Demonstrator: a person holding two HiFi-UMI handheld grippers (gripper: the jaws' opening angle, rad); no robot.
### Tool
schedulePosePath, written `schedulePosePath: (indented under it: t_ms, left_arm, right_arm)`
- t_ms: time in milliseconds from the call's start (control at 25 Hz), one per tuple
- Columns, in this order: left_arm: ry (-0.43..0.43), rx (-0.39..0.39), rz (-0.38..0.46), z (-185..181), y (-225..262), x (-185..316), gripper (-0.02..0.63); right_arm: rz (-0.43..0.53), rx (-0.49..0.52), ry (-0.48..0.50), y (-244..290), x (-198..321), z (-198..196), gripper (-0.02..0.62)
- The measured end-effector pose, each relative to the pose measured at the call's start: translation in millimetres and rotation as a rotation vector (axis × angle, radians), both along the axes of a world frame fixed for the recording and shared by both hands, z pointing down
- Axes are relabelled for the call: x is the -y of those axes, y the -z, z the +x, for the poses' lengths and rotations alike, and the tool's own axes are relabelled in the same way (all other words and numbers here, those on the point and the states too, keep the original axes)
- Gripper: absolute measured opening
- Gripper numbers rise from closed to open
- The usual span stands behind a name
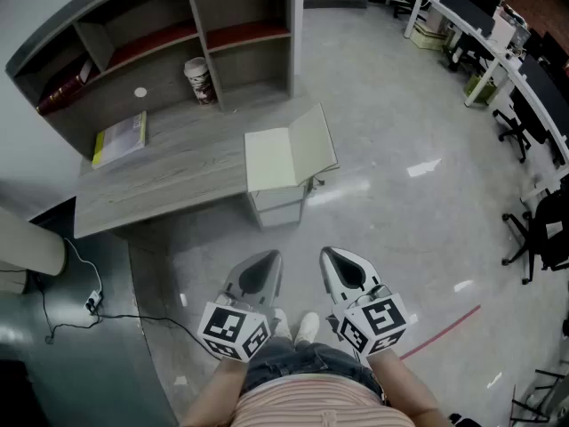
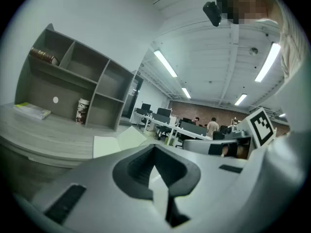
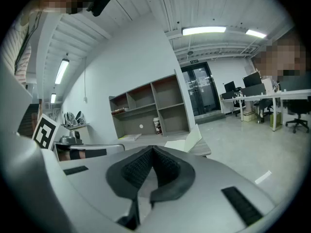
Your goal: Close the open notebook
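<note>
The open notebook lies at the right end of the grey desk. Its left page is flat and its right cover is tilted up past the desk edge. It also shows in the left gripper view as the notebook and in the right gripper view as the notebook. My left gripper and right gripper hang side by side over the floor, well short of the desk. Both are shut and empty. The left gripper and right gripper point roughly toward the desk.
A shelf unit stands at the back of the desk, with a paper cup and a yellow-green book in front of it. A drawer cabinet sits under the notebook. Cables lie at left; office desks and chairs stand at right.
</note>
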State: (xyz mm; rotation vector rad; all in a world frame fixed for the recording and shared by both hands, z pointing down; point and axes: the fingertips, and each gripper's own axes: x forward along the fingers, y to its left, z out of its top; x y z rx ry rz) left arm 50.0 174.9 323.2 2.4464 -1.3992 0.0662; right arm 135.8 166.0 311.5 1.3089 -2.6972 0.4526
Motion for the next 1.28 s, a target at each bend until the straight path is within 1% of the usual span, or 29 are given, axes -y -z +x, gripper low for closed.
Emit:
schedulePosePath:
  t_ms: [480, 720, 840, 1080, 1280]
  left_arm:
    - [0.005, 0.008, -0.016, 1.5, -5.9, -6.1, 0.012]
    - [0.010, 0.012, -0.015, 6.2, -5.8, -5.2, 0.011]
    - [0.017, 0.015, -0.023, 9.8, -9.4, -3.4, 0.012]
    - [0.048, 0.036, -0.046, 15.1, -16.5, -1.9, 0.012]
    - [0.084, 0.055, -0.062, 12.9, -19.3, 0.1, 0.012]
  right_arm:
    - [-0.013, 0.010, -0.011, -6.6, -5.3, 2.9, 0.008]
    - [-0.019, 0.030, -0.005, -7.2, -4.3, 7.7, 0.008]
    - [-0.038, 0.052, 0.001, -13.1, -2.9, 11.8, 0.008]
    - [-0.074, 0.065, 0.024, -22.4, 0.6, 20.7, 0.009]
    - [-0.079, 0.105, 0.018, -22.5, 8.8, 29.3, 0.011]
